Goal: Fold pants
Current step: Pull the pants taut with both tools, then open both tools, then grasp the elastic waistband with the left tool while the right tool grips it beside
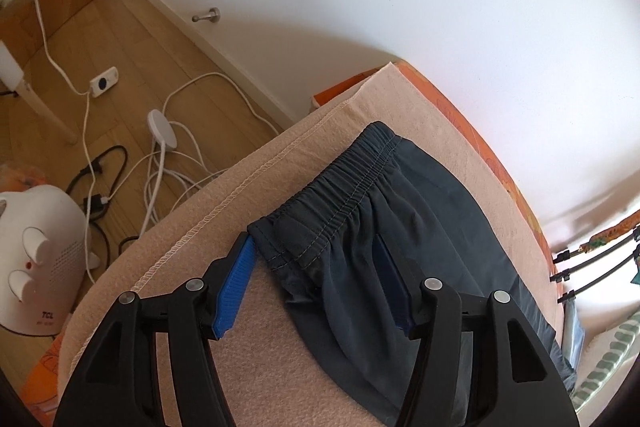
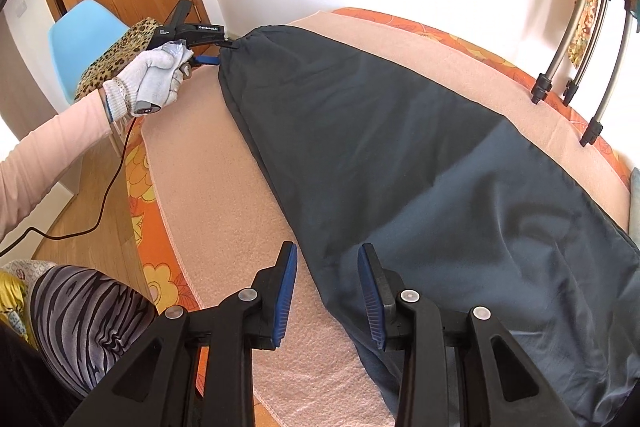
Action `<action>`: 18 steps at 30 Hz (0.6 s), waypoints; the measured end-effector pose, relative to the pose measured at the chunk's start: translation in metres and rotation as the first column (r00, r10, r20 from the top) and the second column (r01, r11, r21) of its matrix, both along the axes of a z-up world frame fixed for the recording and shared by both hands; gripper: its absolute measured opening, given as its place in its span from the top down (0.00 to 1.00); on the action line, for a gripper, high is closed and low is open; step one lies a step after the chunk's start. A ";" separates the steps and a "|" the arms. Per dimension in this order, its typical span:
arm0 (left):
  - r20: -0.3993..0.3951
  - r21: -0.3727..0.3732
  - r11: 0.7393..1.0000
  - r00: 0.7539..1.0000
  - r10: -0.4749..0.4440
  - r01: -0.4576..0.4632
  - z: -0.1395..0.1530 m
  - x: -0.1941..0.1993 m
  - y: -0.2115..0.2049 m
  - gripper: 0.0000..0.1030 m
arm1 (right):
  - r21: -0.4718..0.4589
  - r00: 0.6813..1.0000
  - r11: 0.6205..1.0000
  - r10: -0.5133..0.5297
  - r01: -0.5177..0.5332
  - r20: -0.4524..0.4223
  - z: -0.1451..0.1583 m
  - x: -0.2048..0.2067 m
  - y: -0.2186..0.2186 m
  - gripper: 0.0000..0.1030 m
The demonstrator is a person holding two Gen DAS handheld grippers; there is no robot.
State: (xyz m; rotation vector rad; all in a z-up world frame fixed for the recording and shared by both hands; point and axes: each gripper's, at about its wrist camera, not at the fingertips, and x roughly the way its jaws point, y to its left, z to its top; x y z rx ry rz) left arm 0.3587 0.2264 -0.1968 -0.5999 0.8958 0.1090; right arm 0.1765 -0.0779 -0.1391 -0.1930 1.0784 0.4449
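Right wrist view: pants (image 2: 400,155) run lengthwise from left tool (image 2: 218,53) at the waistband toward right tool (image 2: 328,291); both gape, gripping nothing.

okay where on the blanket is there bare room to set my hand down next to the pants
Bare blanket runs along the near side, between the pants and the stitched blanket edge. The far side has only a thin strip before the drying rack.
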 end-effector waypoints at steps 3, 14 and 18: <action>0.018 0.057 0.998 1.000 0.009 -0.010 -0.002 -0.002 -0.004 0.74 | 0.018 1.000 1.000 -0.001 0.001 0.005 0.006 0.011 0.008 0.67; 0.160 0.201 0.979 0.984 -0.076 0.043 0.013 -0.014 -0.019 0.89 | 0.075 0.999 0.997 0.010 -0.013 0.039 0.036 0.089 0.066 0.51; 0.214 0.193 0.979 0.970 -0.114 0.072 0.018 -0.022 -0.022 0.89 | 0.152 1.000 0.988 -0.011 0.012 -0.009 0.037 0.136 0.091 0.46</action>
